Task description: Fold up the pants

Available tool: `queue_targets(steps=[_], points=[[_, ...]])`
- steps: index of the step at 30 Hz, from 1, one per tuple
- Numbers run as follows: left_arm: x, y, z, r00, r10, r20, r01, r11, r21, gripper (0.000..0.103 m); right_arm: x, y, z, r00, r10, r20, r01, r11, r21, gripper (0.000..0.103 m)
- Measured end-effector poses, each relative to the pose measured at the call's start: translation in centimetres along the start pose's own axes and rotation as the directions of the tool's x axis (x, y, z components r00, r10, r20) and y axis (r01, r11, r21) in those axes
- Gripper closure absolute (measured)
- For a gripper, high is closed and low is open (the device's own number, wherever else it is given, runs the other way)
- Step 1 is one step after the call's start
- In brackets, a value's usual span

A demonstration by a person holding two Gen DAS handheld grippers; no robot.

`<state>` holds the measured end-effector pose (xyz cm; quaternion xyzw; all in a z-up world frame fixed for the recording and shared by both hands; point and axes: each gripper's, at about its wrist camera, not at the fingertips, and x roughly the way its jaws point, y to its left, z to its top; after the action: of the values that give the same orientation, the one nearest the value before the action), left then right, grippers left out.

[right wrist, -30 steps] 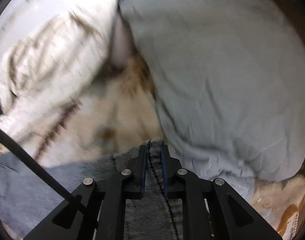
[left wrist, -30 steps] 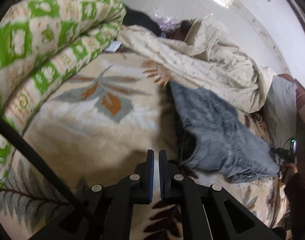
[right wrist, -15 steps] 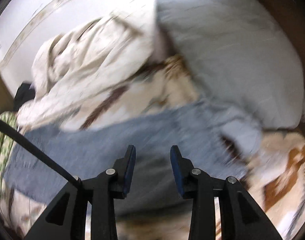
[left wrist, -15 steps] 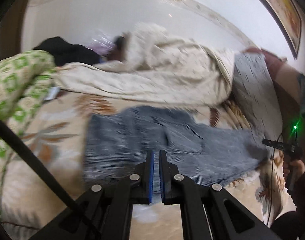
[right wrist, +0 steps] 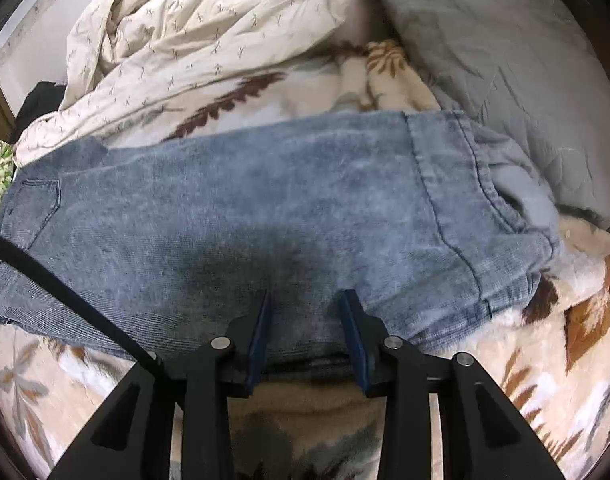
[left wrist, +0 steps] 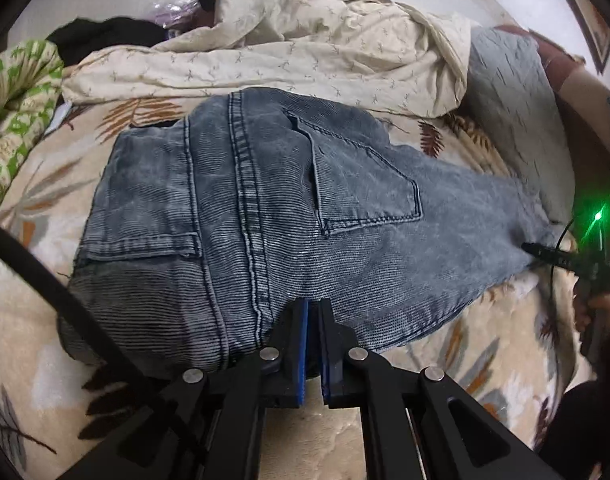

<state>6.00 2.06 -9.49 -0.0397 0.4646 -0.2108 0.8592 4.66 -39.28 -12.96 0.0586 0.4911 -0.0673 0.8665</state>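
Observation:
Blue-grey jeans (left wrist: 265,208) lie spread across a leaf-patterned blanket (left wrist: 45,184), seat side up with both back pockets showing. My left gripper (left wrist: 313,308) is at the near edge of the jeans below the centre seam, its jaws almost closed with a thin gap and no cloth seen between them. In the right wrist view the jeans' legs (right wrist: 265,216) lie folded flat, hems to the right. My right gripper (right wrist: 307,300) is open over their near edge, holding nothing. The right gripper also shows in the left wrist view (left wrist: 561,260) at the leg end.
A crumpled cream duvet (left wrist: 297,40) lies behind the jeans. A grey pillow (right wrist: 505,60) is at the right. A green-patterned quilt (left wrist: 17,92) and black clothing (left wrist: 105,32) sit at the left. The wall is behind.
The right gripper let go of the jeans' hem, opened and pulled back. The left gripper moved right, from over the bare blanket to the jeans' near edge.

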Motion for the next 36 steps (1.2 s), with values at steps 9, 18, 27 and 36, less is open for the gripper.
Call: queue_targets(steps=[9,18,27,36], points=[[-3.0,-1.4,0.7,0.988,0.041,0.148,-0.054,0.995,0.085,0.097,-1.3,1.0,1.7,0.999,0.030,-0.019,-0.030,1.000,-0.005,0.066],[-2.6,-4.7,1.4,0.973,-0.119,0.198,0.089,0.984,0.154,0.094,-2.5,13.0,11.7,0.940,0.338,0.041,-0.321,0.920,-0.224,0.064],[1.3,-2.8,1.3,0.987,-0.147,0.065,0.145,0.989,0.041,0.094,6.5,21.6,19.4,0.874,0.466,-0.139,-0.486,0.851,-0.201,0.064],[2.4,-3.1,1.1,0.990,-0.133,0.046,0.131,0.990,0.057,0.094,11.2,23.3,19.2,0.830,0.465,-0.307,-0.528,0.832,-0.169,0.069]])
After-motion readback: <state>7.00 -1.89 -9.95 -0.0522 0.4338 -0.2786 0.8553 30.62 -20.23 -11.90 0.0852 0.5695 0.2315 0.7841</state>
